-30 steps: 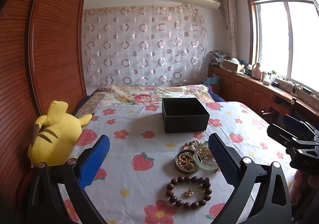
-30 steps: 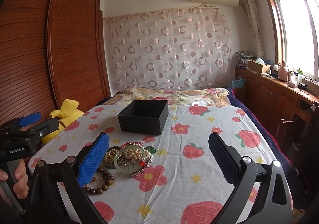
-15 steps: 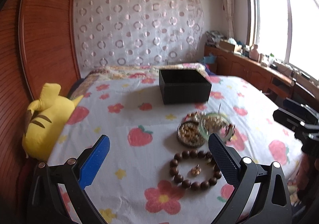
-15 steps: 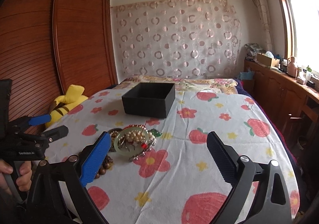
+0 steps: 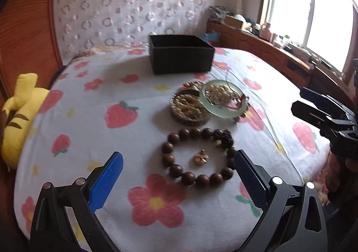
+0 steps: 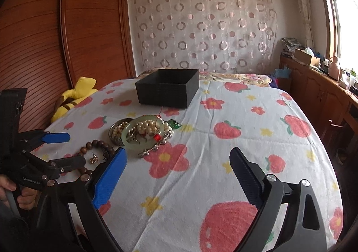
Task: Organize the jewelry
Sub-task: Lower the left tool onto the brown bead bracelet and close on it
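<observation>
A brown wooden bead bracelet [image 5: 197,155] lies on the flowered sheet with a small gold charm [image 5: 201,158] inside its ring. Behind it sit a round tin of beads [image 5: 189,106] and a pale green jade bangle [image 5: 223,98] over pearls and red cord. An open black box [image 5: 179,53] stands further back. My left gripper [image 5: 177,162] is open, low over the bracelet, empty. My right gripper [image 6: 177,162] is open and empty, to the right of the bangle [image 6: 143,133]; the box [image 6: 167,88] stands beyond it, and the left gripper [image 6: 60,149] shows at its left.
A yellow plush toy [image 5: 18,113] lies at the bed's left edge beside the wooden wardrobe [image 6: 67,34]. A wooden cabinet [image 6: 317,86] with clutter runs along the window on the right. The patterned curtain [image 6: 201,25] hangs behind the bed.
My left gripper has moved forward and down toward the bead bracelet, which now lies between its fingers. My right gripper has drifted slightly forward. Both stay open.
</observation>
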{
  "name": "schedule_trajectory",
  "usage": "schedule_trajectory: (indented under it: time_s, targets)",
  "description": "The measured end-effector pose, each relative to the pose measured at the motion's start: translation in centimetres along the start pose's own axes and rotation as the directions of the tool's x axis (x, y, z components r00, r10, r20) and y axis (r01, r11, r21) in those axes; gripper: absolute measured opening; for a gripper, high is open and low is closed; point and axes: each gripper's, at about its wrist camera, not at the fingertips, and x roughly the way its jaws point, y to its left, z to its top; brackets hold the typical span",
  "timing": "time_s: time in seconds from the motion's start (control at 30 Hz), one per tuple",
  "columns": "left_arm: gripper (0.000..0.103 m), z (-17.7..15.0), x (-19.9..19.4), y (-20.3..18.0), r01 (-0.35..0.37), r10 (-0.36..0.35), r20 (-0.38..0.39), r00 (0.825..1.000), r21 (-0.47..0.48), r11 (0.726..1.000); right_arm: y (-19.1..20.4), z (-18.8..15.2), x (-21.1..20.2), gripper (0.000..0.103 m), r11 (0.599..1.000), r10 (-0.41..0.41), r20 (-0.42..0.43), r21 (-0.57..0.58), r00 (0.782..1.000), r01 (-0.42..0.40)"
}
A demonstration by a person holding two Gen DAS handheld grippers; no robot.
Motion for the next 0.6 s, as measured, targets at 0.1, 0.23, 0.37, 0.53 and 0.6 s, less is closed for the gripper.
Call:
schedule_trajectory:
  time_s: [0.1, 0.23, 0.37, 0.53, 0.6]
  targets:
    - [0.094, 0.3, 0.2, 0.5, 0.037, -0.037, -0.003, 0.999, -0.019, 0.999, -0.3, -0.2, 0.0, 0.094, 1.0, -0.004, 0.0, 0.006, 1.0, 0.004]
    - [0.068, 0.9, 0.5, 1.5, 0.083, -0.084, -0.019, 0.996, -0.048, 0.995, -0.3, -0.3, 0.0, 0.094, 1.0, -0.001, -0.003, 0.008, 1.0, 0.001]
    - [0.037, 1.3, 1.7, 2.0, 0.092, -0.095, -0.059, 0.994, -0.057, 0.994, -0.2, -0.5, 0.1, 0.094, 1.0, 0.006, -0.01, 0.008, 1.0, -0.006]
    - [0.027, 1.8, 2.6, 2.2, 0.062, -0.064, -0.086, 0.994, -0.025, 0.998, 0.1, -0.4, 0.4, 0.094, 1.0, 0.015, -0.019, -0.002, 1.0, -0.015]
    - [0.027, 1.9, 2.8, 2.0, 0.046, -0.047, -0.088, 0.995, -0.007, 0.999, 0.1, -0.3, 0.5, 0.094, 1.0, 0.017, -0.022, -0.004, 1.0, -0.017]
